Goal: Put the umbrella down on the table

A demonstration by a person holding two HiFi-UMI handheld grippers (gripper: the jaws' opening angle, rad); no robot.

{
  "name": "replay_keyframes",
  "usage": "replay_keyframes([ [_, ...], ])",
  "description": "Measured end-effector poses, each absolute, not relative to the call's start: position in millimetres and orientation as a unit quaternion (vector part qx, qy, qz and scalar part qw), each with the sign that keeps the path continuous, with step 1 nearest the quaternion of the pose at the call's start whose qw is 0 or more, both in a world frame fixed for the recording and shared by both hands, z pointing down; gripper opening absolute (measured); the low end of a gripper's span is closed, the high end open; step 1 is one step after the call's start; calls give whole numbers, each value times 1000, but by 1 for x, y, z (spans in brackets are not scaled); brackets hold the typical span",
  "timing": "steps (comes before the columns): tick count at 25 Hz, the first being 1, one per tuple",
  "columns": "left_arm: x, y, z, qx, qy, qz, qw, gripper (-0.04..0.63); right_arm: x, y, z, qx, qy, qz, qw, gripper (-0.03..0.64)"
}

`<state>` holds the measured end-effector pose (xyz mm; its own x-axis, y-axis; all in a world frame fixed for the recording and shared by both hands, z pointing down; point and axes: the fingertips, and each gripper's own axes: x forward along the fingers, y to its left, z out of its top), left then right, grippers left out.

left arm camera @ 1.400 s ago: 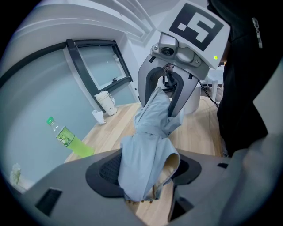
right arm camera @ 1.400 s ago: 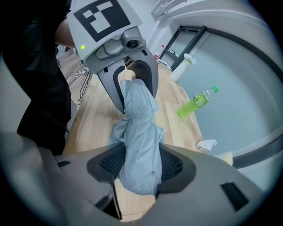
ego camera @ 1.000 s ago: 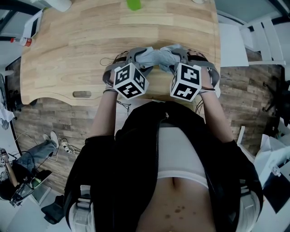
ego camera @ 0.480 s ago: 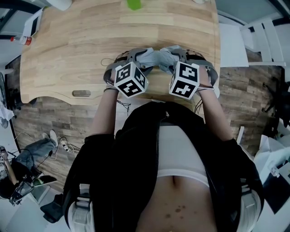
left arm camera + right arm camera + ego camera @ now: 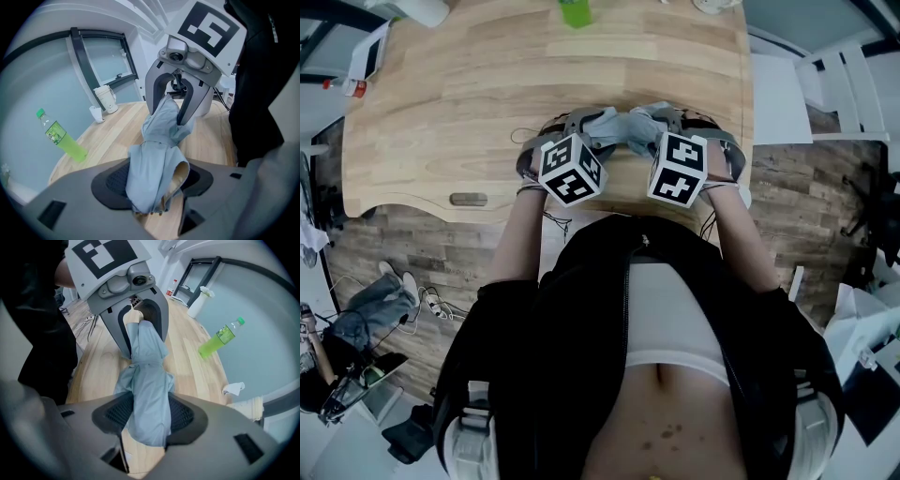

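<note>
A pale wooden surface [image 5: 441, 112] fills my head view, with dark plank flooring [image 5: 412, 253] past its near edge. Closest to me, both tools sit side by side just over that near edge, marker cubes facing up. The left gripper [image 5: 152, 183] has its jaws pinching one end of the folded grey-blue umbrella [image 5: 623, 122] — the fabric bunches between the two dark pads [image 5: 110, 180] and touches both. The right gripper [image 5: 150, 420] does the same at the other end: its jaws stand fairly wide, yet the cloth fills the gap between them and is clamped. So the umbrella spans crosswise between the two tools, each one looking along it at the other, low over the wood. I cannot tell whether it rests on the surface. Further out, a small dark oval [image 5: 469, 198] lies near the left front edge. At the far side stands a green bottle [image 5: 576, 9], and the left gripper view also shows a white jug [image 5: 105, 98] back there — well apart from the umbrella.
</note>
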<state>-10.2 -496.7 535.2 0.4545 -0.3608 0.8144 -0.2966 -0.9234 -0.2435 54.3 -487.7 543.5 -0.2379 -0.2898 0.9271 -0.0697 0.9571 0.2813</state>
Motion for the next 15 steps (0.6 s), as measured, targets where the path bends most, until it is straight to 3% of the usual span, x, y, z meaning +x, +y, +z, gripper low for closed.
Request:
replay_keyframes([
  [15,-13,-495,544,-852,192,-487,17,270,51,-487,550,107,-776,-95,614,238],
])
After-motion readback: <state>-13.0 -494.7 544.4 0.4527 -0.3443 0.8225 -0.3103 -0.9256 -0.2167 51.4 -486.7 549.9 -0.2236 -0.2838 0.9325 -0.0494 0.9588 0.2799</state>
